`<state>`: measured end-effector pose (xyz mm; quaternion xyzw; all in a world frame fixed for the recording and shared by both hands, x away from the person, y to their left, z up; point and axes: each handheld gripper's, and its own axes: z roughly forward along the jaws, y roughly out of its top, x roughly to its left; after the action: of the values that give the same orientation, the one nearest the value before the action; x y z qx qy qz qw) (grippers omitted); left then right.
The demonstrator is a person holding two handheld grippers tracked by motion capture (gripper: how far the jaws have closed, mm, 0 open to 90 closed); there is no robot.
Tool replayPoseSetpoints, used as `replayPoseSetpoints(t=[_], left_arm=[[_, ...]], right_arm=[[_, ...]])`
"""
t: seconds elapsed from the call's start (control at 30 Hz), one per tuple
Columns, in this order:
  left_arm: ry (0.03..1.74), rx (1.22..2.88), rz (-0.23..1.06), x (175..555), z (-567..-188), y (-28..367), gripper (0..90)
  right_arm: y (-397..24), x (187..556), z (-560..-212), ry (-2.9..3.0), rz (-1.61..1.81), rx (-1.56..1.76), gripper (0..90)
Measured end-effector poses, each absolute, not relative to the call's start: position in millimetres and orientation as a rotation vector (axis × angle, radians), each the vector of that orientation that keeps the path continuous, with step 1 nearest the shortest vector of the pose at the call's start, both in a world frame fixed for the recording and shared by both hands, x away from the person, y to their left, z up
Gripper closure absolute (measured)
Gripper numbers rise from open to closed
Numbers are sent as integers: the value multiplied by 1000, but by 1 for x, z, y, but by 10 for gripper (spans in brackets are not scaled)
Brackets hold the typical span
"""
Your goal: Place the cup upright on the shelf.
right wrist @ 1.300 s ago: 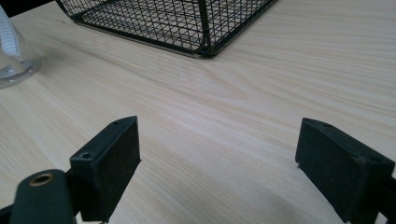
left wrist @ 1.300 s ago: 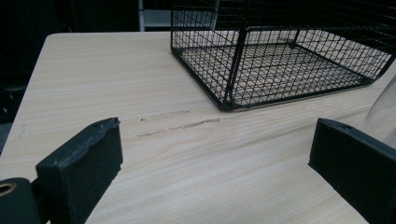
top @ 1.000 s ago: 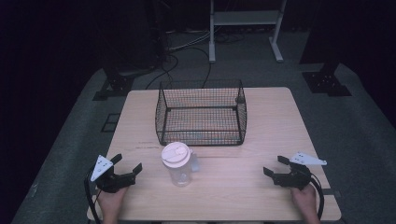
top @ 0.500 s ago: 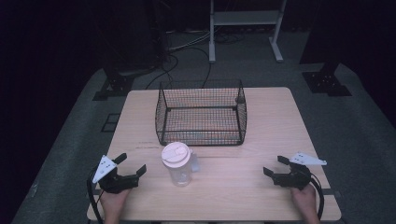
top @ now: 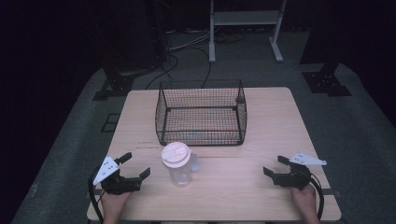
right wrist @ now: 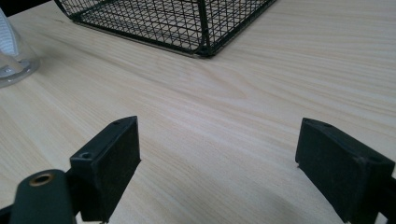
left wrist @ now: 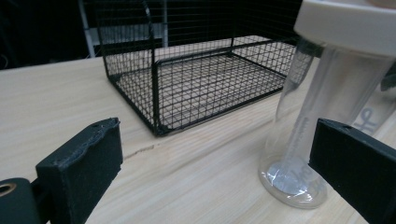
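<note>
**Clear plastic cup awaiting pickup, left side closer**

Clear plastic cup [top: 178,164] with white lid, upright on wooden table [top: 261,140], just in front of wire basket [top: 201,112] and apart from it. Long axis vertical. Left gripper [top: 135,168] near the cup, jaws spread wide and aimed toward it; in the left gripper view, cup base [left wrist: 294,182] just ahead of the far jaw, not yet between the two. Right gripper [top: 275,167] well apart on the opposite side, jaws likewise wide over bare wood. Likely next: a short sideways reach from the left. Open tabletop all round the cup; basket wall behind, table edge close under both hands.
</note>
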<state>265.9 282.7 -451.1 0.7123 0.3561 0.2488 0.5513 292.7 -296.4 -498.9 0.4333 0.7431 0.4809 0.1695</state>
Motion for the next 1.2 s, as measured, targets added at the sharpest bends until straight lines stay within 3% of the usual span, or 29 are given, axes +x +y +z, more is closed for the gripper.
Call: replayPoseSetpoints(t=[0.7, 1.2], left_arm=[[566, 1873, 437, 252, -381, 260, 17], [501, 1982, 355, 265, -374, 233, 0]], right_arm=[[-297, 293, -499, 2113, 1379, 1226, 129], [-297, 292, -499, 2114, 1389, 1225, 129]])
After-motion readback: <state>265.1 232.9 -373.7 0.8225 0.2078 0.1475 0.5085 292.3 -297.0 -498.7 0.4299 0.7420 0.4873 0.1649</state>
